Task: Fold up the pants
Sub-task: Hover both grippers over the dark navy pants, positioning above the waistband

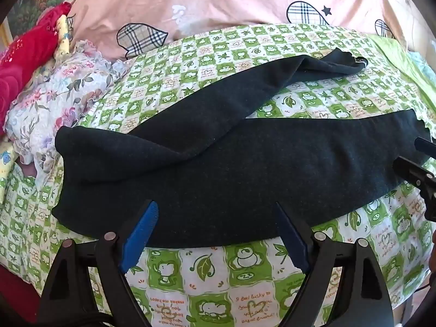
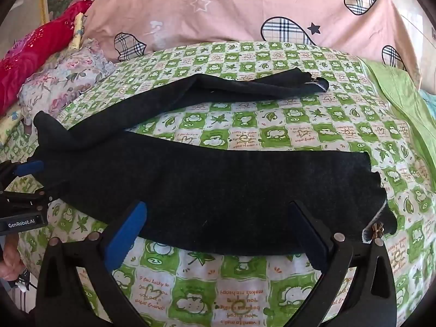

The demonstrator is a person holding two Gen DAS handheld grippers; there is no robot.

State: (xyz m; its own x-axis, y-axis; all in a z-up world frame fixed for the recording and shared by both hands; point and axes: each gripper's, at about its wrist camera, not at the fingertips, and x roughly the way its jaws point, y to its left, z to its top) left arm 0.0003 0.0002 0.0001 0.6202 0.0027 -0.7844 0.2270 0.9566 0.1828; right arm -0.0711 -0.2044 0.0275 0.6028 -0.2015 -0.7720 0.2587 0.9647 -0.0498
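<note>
Dark pants (image 1: pixel 218 169) lie spread on a green-and-white checked sheet (image 1: pixel 218 272), waist at the left, two legs fanning out to the right. My left gripper (image 1: pixel 215 209) is open, its blue fingertips over the near edge of the pants by the waist. My right gripper (image 2: pixel 218 209) is open over the near leg (image 2: pixel 218 190), close to its cuff (image 2: pixel 381 218). The far leg (image 2: pixel 245 84) lies apart, farther back. The right gripper shows at the right edge of the left wrist view (image 1: pixel 419 163); the left gripper shows at the left edge of the right wrist view (image 2: pixel 24 190).
A pink quilt (image 1: pixel 218 5) with checked hearts is heaped behind the pants. A floral cloth (image 1: pixel 60 90) and a red cloth (image 1: pixel 24 51) lie at the far left. A light green sheet (image 2: pixel 403 95) borders the right side.
</note>
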